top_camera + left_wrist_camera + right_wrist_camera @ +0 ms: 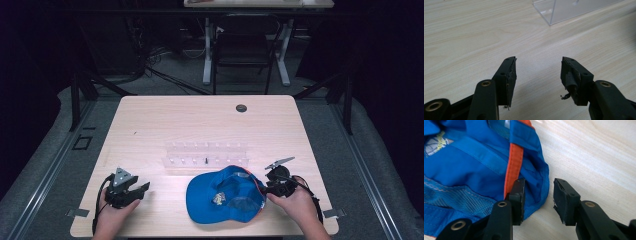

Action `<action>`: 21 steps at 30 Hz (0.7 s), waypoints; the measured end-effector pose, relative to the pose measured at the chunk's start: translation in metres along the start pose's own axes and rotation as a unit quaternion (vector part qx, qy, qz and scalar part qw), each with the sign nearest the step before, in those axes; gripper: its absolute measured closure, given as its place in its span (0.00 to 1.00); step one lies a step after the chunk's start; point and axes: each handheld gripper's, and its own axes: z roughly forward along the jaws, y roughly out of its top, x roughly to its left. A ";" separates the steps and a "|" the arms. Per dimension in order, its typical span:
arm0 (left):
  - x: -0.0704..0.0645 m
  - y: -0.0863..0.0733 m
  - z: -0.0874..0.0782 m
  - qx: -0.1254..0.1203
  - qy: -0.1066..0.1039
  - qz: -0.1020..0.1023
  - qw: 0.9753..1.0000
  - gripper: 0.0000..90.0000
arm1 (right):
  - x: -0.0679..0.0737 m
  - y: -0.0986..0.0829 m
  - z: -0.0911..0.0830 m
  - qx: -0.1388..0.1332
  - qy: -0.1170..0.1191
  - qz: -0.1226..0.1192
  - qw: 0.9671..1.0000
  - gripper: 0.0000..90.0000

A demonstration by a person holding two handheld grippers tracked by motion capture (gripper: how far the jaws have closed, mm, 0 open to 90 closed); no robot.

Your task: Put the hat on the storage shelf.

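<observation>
Right now my right gripper (270, 184) sits at the right edge of the cap (225, 194), which lies upside down on the table (150, 120), near my edge and a little right of the middle. In the right gripper view, its jaws stand partly apart and straddle the cap's rim: the left jaw is inside, pressed against the blue cloth beside the orange band (514, 162), and the right jaw is outside over bare wood. The rim cloth bulges into the gap between them, but the jaws have not closed on it, so nothing is gripped. My right hand (295, 202) wraps the gripper from behind.

My left gripper (134, 191) rests low over the table at the front left, well apart from the cap, with my left hand (112, 212) around it. In the left gripper view its jaws are spread wide with only bare wood between them; it holds nothing.

Behind the cap, and just beside its far edge, a clear rack (206, 155) lies across the table; one corner of it shows at the top of the left gripper view (564, 10). Something small and dark stands in the rack (206, 160), too small to make out. A dark round grommet (241, 108) sits near the table's far edge.
</observation>
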 end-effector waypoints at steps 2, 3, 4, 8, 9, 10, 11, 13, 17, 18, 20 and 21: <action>0.000 0.000 0.000 0.000 0.000 0.001 1.000 0.52 | -0.001 -0.001 0.003 0.003 0.001 0.005 1.000 0.68; 0.000 0.000 0.000 0.000 0.000 0.001 1.000 0.52 | -0.001 0.000 0.004 0.008 0.002 0.008 1.000 0.68; 0.000 0.000 0.000 0.000 0.000 0.001 1.000 0.52 | -0.001 0.000 0.005 0.011 0.004 0.010 1.000 0.68; 0.000 0.000 0.000 0.001 0.000 0.001 1.000 0.52 | -0.001 0.001 0.008 0.016 0.008 0.016 1.000 0.68; 0.000 0.000 0.001 0.001 -0.001 0.000 1.000 0.52 | -0.002 0.002 0.008 0.023 0.006 0.016 1.000 0.68; 0.000 0.000 0.001 0.001 -0.001 0.000 1.000 0.52 | -0.002 0.003 0.011 0.028 0.009 0.019 0.999 0.69; 0.000 0.000 0.001 0.001 -0.001 0.000 1.000 0.52 | -0.002 0.003 0.011 0.028 0.009 0.019 0.999 0.69; 0.000 0.000 0.001 0.001 -0.001 -0.001 1.000 0.52 | -0.002 0.003 0.013 0.033 0.005 0.015 0.999 0.70; 0.000 0.000 0.001 0.001 -0.001 -0.001 1.000 0.52 | 0.000 0.005 0.015 0.037 0.006 0.010 0.999 0.74; 0.000 0.000 0.001 0.001 -0.001 -0.001 1.000 0.52 | 0.000 0.005 0.015 0.037 0.006 0.010 0.999 0.74; 0.000 0.000 0.001 0.001 -0.001 -0.001 1.000 0.52 | 0.002 0.005 0.015 0.039 -0.006 0.002 0.999 0.79; 0.000 0.000 0.001 0.000 -0.001 -0.001 1.000 0.52 | 0.002 0.005 0.015 0.039 -0.006 0.002 0.999 0.79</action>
